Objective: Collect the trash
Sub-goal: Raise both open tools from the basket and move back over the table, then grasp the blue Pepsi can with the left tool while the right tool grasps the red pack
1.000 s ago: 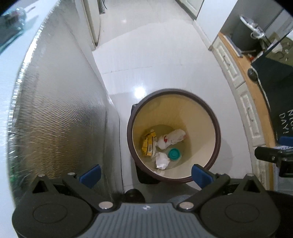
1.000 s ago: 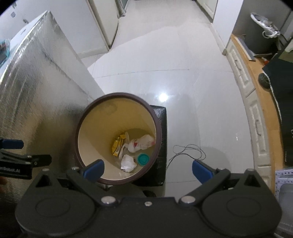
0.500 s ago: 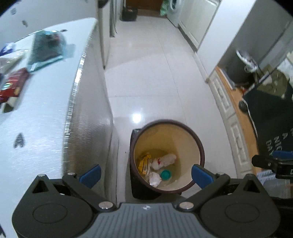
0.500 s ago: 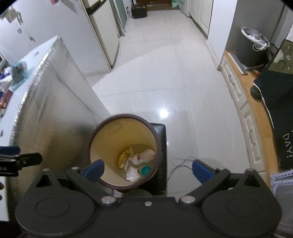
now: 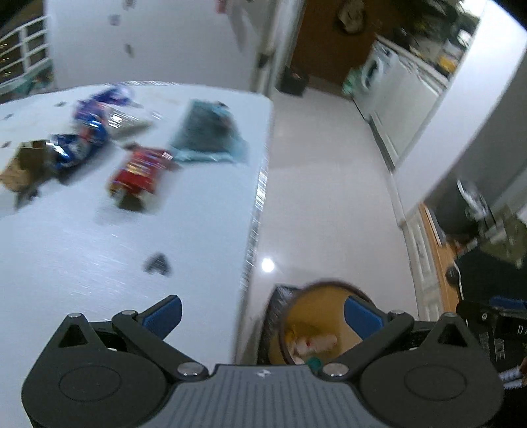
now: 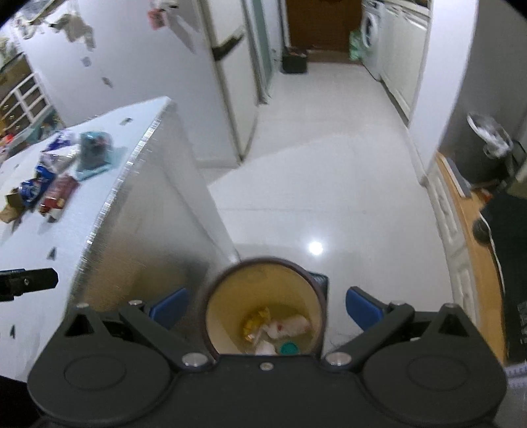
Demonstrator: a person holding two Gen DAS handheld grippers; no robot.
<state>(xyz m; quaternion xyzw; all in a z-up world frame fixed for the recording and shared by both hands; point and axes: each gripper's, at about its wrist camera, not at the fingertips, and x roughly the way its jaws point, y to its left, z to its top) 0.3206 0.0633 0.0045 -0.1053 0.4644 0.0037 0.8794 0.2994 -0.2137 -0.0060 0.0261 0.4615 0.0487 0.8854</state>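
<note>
The trash on the white table point(image 5: 98, 237) is seen as a blurred cluster toward the table's far side: a red packet point(image 5: 140, 176), a blue wrapper point(image 5: 84, 141), a teal bag point(image 5: 207, 131) near the table's right edge, and a brown scrap of cardboard point(image 5: 23, 168) at the far left. In the right wrist view the same red packet point(image 6: 59, 194) and teal bag point(image 6: 95, 151) are found on the tabletop, well apart from both grippers.

On the floor beside the table's silver side panel point(image 6: 158, 210), a round bin point(image 6: 263, 309) with a dark rim and yellow inside is seen. Crumpled white paper point(image 6: 290, 326), a yellow wrapper point(image 6: 257, 317) and a green cap point(image 6: 290, 347) are held at its bottom.

The left gripper point(image 5: 262, 314) is held over the table's near edge, with the bin point(image 5: 316, 303) partly hidden behind its right finger. Its blue-padded jaws are spread wide and nothing is held between them.

The right gripper point(image 6: 265, 307) is held above the bin, which is framed between its fingers. Its jaws are likewise spread wide and are empty.

A glossy white tiled floor point(image 6: 313, 184) is seen running to a washing machine point(image 6: 370, 23) in the background.
</note>
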